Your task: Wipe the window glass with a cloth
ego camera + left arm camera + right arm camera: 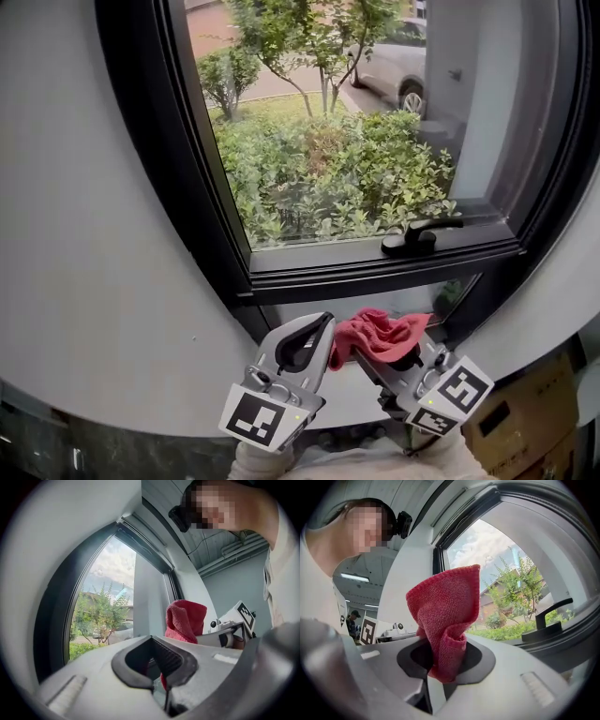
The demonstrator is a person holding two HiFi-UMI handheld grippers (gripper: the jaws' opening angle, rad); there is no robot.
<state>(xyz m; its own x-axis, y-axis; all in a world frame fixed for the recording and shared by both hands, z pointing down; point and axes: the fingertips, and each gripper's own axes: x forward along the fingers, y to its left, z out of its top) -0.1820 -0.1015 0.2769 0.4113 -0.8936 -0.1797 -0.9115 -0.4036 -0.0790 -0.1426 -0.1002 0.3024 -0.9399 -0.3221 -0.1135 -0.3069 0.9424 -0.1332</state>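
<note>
A crumpled red cloth (382, 334) sticks up from my right gripper (373, 357), which is shut on its lower fold; in the right gripper view the cloth (446, 616) rises out of the hollow between the jaws of the right gripper (440, 665). My left gripper (324, 330) sits just left of the cloth, jaws shut. In the left gripper view, a red sliver shows at the jaw seam of the left gripper (159, 670). I cannot tell whether it is pinched. Both grippers are below the window glass (328, 141), apart from it.
The glass sits in a black frame (375, 267) with a black handle (420, 235) at its lower right. A white wall (84, 244) lies left. A cardboard box (534, 417) stands low on the right. Shrubs and a car are outside.
</note>
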